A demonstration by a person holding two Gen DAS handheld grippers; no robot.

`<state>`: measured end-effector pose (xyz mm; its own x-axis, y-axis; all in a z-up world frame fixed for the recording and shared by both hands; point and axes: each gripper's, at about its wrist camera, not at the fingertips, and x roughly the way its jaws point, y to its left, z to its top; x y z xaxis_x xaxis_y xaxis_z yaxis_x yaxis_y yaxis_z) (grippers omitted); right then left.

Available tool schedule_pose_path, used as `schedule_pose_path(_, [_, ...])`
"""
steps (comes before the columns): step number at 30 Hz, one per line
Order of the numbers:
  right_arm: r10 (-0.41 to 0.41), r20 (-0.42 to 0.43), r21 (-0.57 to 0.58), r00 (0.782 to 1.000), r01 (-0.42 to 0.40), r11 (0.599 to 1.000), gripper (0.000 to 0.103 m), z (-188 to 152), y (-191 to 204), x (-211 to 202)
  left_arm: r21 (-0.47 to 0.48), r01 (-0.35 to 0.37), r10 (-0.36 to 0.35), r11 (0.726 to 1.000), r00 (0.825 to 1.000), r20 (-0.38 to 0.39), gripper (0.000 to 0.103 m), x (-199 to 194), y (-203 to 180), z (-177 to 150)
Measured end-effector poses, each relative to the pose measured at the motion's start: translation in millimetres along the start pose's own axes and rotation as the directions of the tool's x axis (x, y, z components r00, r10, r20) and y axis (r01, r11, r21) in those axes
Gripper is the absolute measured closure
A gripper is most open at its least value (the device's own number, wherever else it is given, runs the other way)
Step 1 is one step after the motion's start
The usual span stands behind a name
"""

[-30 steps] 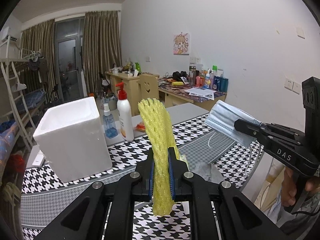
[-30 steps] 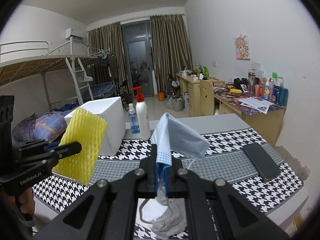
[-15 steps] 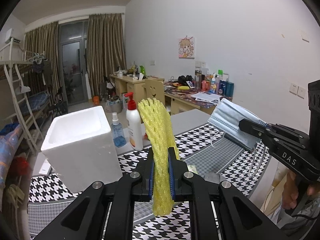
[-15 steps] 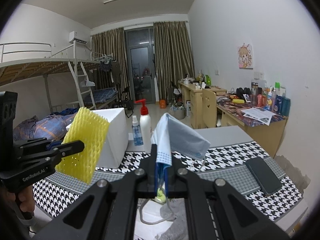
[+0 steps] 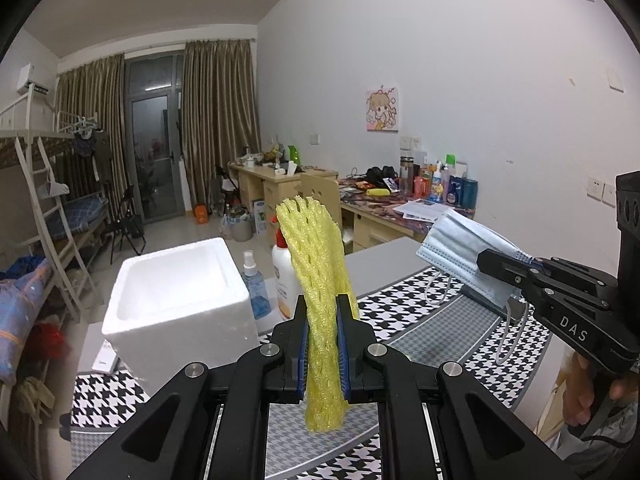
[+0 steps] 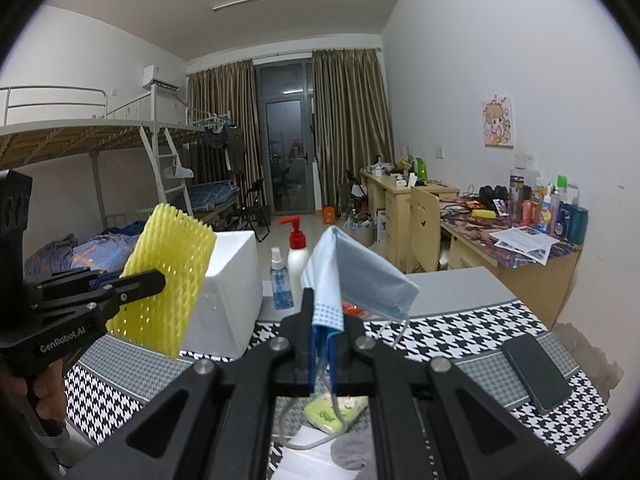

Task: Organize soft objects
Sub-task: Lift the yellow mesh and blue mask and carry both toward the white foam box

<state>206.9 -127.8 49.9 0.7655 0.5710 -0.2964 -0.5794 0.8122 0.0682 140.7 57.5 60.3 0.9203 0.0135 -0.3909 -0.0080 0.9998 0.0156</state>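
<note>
Dorm room, houndstooth counter, white foam box at the far left. A yellow foam net is clamped upright in the left tongs, closed tight on it. A blue mask is pinched in the right tongs, loops dangling. Both are held up over the counter, near the box. Snagged loops or a springy net popping back out could be expected at the drop.

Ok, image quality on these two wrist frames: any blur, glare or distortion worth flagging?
Left wrist view: strong fisheye bending with dark corners, even indoor light, no glare; the yellow foam net in the left hand-held gripper is sharp. Right wrist view: same bending, a bright ceiling light strip, and a face mask crisp in the right hand-held gripper.
</note>
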Motion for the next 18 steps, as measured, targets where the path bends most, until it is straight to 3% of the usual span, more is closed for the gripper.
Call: schedule_pose_path(18, [0.017,0.034,-0.031,0.999,-0.016,0.999,0.096,21,16,13,-0.027,-0.066,0.067,0.997,0.997,0.042,0.090,5,17,15])
